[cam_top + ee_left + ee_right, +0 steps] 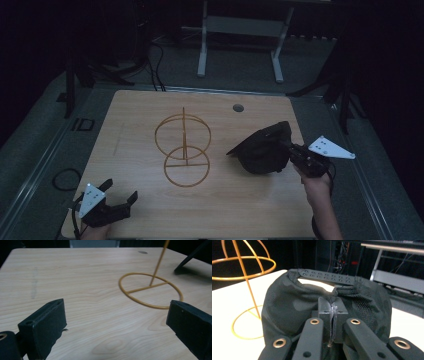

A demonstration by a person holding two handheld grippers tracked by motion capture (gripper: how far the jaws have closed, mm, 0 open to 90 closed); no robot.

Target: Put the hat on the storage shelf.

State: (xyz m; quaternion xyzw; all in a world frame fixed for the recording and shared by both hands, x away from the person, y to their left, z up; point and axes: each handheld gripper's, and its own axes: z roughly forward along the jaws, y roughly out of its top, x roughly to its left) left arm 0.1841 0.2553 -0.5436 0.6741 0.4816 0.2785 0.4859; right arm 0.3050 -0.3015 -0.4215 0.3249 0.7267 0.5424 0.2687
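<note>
Table (pixel 150 200) of pale wood grain, seen from above, with a dark floor around it. At the near left corner the left gripper (pixel 121 196), black with a grey three-cornered plate on top, is held low over the tabletop; its jaws are set wide apart, and in the left gripper view (pixel 115 322) bare wood is seen between them. Near the middle of the table a yellow wire stand (pixel 184 150) is placed: a flat ring base crossed by a bar, an upright rod rising from that bar, and a second ring carried higher on the rod. In the left gripper view the base ring (pixel 150 290) is shown lying flat on the wood, ahead of the jaws and apart from them. To the right of the stand, and apart from it, a black mesh cap with a perforated back strap (pixel 262 147) is held with its body raised off the tabletop and its peak pointed toward the stand. The right gripper (pixel 289 150) is closed on the cap's rear edge; in the right gripper view (pixel 332 315) the two pads are pressed together with a fold of the fabric (pixel 287 305) pinched between them, below the strap. The person's right hand (pixel 317 187) is seen behind that gripper at the table's right edge.
</note>
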